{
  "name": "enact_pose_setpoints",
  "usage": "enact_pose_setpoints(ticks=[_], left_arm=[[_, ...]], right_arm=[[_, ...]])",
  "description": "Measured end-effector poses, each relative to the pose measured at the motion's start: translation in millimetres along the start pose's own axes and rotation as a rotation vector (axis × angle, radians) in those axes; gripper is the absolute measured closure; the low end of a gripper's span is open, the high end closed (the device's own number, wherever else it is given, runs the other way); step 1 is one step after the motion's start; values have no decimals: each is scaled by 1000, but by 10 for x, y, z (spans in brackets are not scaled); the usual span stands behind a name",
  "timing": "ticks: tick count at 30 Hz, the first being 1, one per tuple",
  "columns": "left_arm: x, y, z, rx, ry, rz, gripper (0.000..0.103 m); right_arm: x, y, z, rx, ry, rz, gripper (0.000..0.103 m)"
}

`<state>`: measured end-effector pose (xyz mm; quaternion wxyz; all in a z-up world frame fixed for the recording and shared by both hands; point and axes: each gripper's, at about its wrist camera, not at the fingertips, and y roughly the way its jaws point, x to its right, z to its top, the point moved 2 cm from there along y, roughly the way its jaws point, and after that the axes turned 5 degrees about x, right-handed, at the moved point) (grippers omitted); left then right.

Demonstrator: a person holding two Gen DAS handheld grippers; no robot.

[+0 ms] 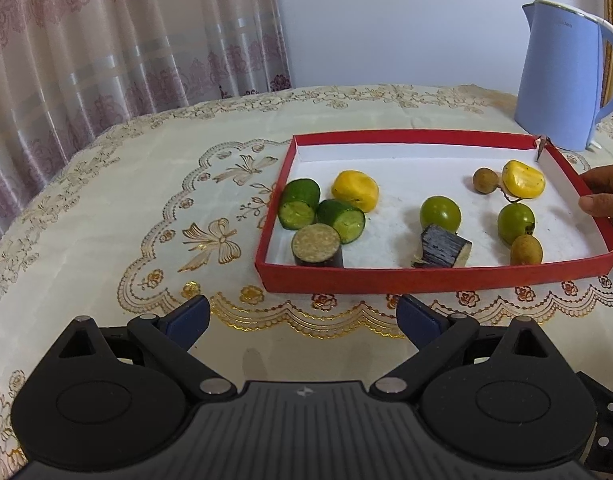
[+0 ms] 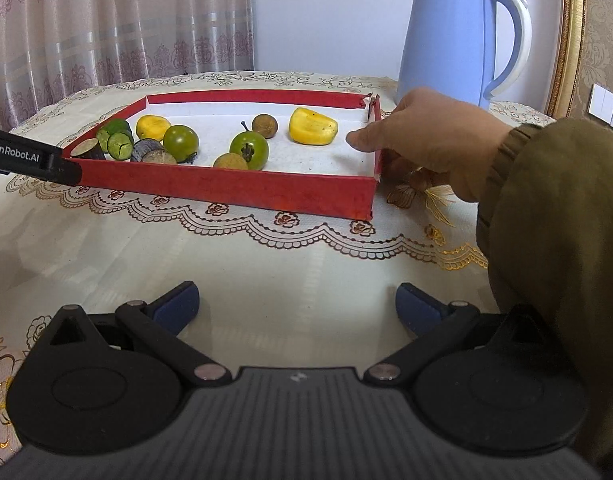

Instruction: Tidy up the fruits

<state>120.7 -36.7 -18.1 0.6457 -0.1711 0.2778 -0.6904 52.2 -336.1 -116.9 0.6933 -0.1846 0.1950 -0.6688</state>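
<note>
Red cardboard tray looks flimsy, its fruits small, round and roll-prone, so pinch across their middles; both grippers' fingers are spread, holding nothing.

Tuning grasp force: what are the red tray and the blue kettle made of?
Red tray: looks like cardboard, matte red outside, white inside; the far right corner is torn and its walls are thin. Blue kettle: probably plastic shell, smooth satin finish with soft highlights and a white moulded handle.

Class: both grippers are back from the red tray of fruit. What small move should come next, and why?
Probably wait for the bare hand gripping the red tray to withdraw. Both the left gripper and right gripper have open, empty jaws, short of the tray.
</note>
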Motion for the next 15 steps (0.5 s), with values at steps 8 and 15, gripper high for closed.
enact_pose_setpoints(ticks=[8, 15], left_arm=[[5, 28, 14, -1, -7, -4, 3], [-22, 70, 9, -16, -17, -1, 3]], right_arm=[[-1, 1, 0, 0, 0, 0, 0], [2, 1, 0, 0, 0, 0, 0]])
